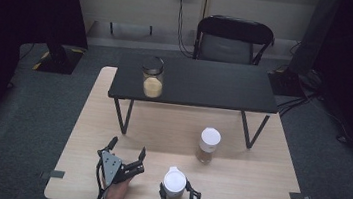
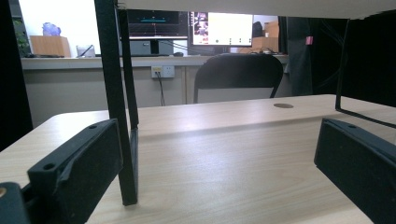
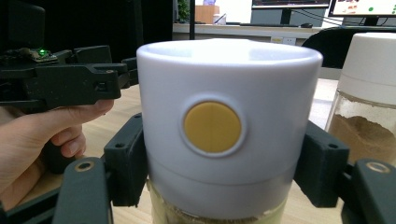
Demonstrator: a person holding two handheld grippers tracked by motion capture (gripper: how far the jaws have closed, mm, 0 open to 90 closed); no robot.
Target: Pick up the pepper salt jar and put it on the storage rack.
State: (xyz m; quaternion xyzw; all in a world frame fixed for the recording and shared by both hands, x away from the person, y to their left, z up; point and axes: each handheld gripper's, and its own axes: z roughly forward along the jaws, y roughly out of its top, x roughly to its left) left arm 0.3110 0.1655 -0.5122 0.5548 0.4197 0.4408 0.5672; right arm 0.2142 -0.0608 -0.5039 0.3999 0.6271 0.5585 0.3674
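In the high view, the right claw point(image 1: 175, 192) sits at the bottom centre of the frame, closed around a white-lidded spice jar point(image 1: 174, 184) that stands on the light wooden desk point(image 1: 255, 189) near its front edge. The right gripper view shows this close up: the jar point(image 3: 224, 135) takes up the middle of the frame, its white lid bearing a round yellow button, and the black pads press against the lid's lower sides from left and right. Brownish powder shows through the glass below the lid.

The left claw point(image 1: 128, 152) lies to the left of the jar, at the lower left of centre in the high view, with its jaws spread wide and nothing between them. In the left gripper view the jaws stand far apart at the two lower corners, with bare desk point(image 2: 224, 168) between them.

A second white-lidded jar point(image 1: 208, 145) of brown powder stands to the upper right of the held one, well apart from it; it appears at the right edge of the right gripper view point(image 3: 369, 116). A black riser shelf point(image 1: 196, 81) spans the middle of the high view, carrying a dark-lidded glass jar point(image 1: 153, 77) of yellowish grains on its left part.
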